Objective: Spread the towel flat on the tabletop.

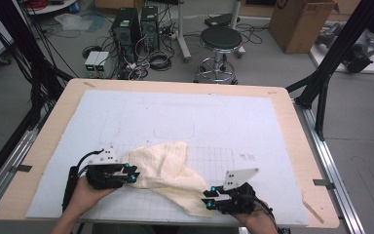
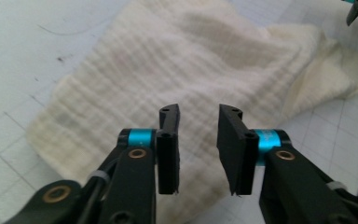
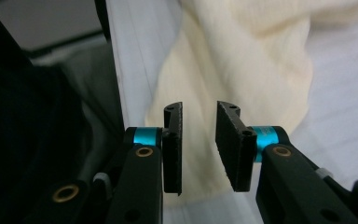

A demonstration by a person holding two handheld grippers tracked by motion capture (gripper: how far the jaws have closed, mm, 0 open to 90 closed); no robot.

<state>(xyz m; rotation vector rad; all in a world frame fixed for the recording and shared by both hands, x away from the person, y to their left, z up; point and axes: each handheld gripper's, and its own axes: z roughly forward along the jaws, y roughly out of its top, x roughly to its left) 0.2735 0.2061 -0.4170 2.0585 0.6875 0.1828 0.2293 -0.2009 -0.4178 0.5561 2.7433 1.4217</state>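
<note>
Jaws of both grippers are seen parted, with a clear gap between the black pads and nothing pinched in either pair. On the left gripper [image 1: 132,174], the jaws are held just above the left edge of a crumpled cream-coloured waffle-weave cloth [image 1: 168,171]; in the left gripper view the cloth [image 2: 186,79] is spread beyond and beneath the pads, which are not pressed on it. On the right gripper [image 1: 208,198], the jaws are pointed toward the cloth's lower right corner, near the tabletop's front edge; in the right gripper view the cloth [image 3: 242,60] is seen behind the gap, and whether the pads touch the fabric cannot be told.

The cloth is laid in a loose, rumpled heap on a white gridded mat [image 1: 253,122] that covers most of a light wooden tabletop [image 1: 48,141]. It is placed in the front half of the mat, left of centre, stretched slantwise between the two grippers, with one tail drawn toward the right gripper. Each gripper is held in a hand at the near edge: the left hand [image 1: 85,192] at the cloth's left, the right hand [image 1: 258,222] at its lower right. A grey three-cornered plate [image 1: 241,176] is carried on top of the right gripper.
</note>
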